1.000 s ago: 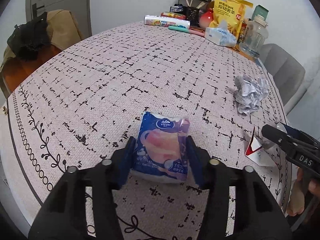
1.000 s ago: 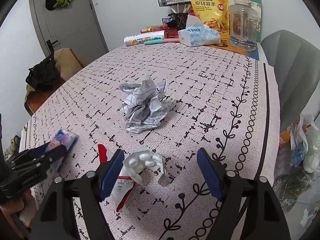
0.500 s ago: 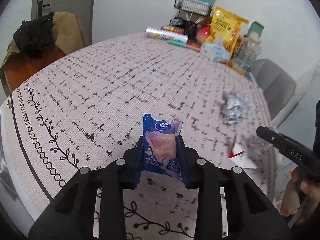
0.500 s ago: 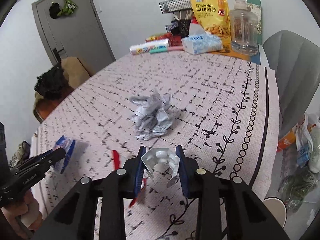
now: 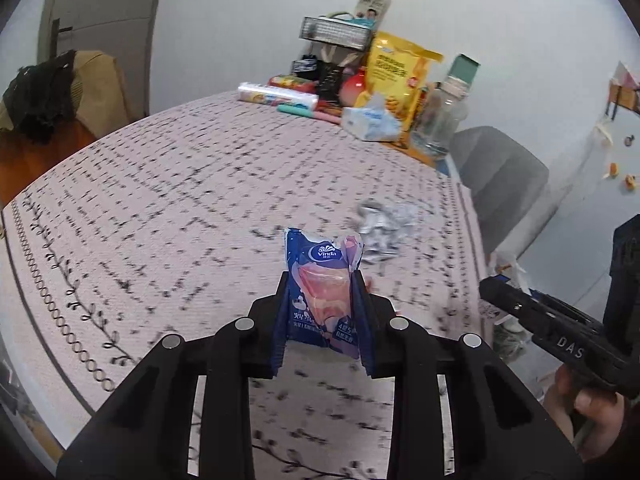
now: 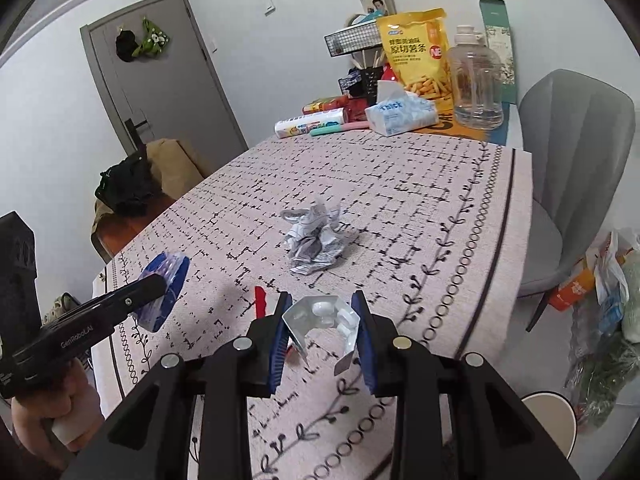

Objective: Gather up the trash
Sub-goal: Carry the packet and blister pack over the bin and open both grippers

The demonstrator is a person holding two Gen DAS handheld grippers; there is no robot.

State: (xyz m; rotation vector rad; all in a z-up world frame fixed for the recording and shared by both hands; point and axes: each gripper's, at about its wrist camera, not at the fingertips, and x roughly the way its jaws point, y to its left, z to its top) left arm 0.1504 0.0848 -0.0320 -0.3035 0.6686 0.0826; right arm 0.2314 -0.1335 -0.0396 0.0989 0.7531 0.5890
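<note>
White walls and a grey door [image 6: 160, 92] close off the room behind a broad bench [image 6: 400, 184] under a pale, black-flecked cloth; at its far edge stand a yellow snack bag [image 6: 416, 52], a clear water jug [image 6: 474, 80] and a tissue pack [image 6: 400, 114], none of which look like rubbish; near the middle lies a crumpled paper ball [image 6: 314, 240], untouched; nearer, a scrap of red-and-white wrapper [image 6: 262, 300] lies on the cloth. The left gripper [image 5: 322, 312] has its jaws closed on a blue tissue packet [image 5: 324, 284], lifted clear of the cloth; the right gripper [image 6: 322, 332] has its jaws closed on a bent pill blister [image 6: 324, 320], also lifted. Both sets of jaws have just been closing on these pieces. By my reading two items are collected and need dropping somewhere; the paper ball and red scrap remain; no bin is clearly visible.
</note>
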